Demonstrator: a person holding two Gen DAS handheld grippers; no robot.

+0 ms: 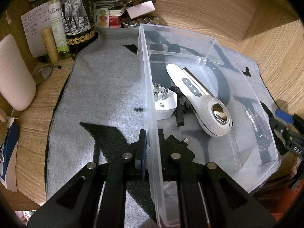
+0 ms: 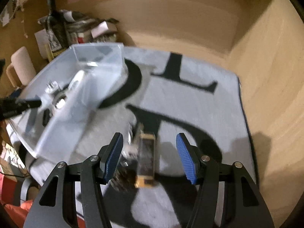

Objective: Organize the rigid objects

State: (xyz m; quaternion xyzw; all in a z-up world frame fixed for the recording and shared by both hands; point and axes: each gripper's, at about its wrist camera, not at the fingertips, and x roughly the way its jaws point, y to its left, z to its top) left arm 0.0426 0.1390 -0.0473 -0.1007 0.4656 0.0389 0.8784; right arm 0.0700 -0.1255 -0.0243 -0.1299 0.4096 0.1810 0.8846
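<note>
Your left tongs (image 1: pixel 152 138) were clamped on the near side wall of the clear rectangular plastic bin (image 1: pixel 146 79), one pad outside the wall and one inside. The bin stood on the grey felt mat with large black letters (image 1: pixel 106 87), which covered the wooden desk (image 1: pixel 209 5).

Inside the bin, the following items lay on the floor:
- a white handheld device with a chrome round head and a row of small buttons (image 1: pixel 201 98), set diagonally across the middle;
- a white three-pin power plug (image 1: pixel 164 102), pins up, just beside the wall that your left tongs held;
- a small black clip-shaped part (image 1: pixel 180 114), between the plug and the white device.

Your right tongs (image 2: pixel 150 157) stood apart, blue ribbed pads (image 2: pixel 185 157) well clear of each other, pressing on nothing. Between them, resting on the mat just outside the bin, lay a small amber-edged rectangular object with a dark bristly end (image 2: pixel 146 157); motion blur prevented closer identification.

Beyond the bin, at the mat's far corner, stood a dark bottle with an elephant label (image 1: pixel 77 17) and a pale green spray bottle (image 1: pixel 57 19).
</note>
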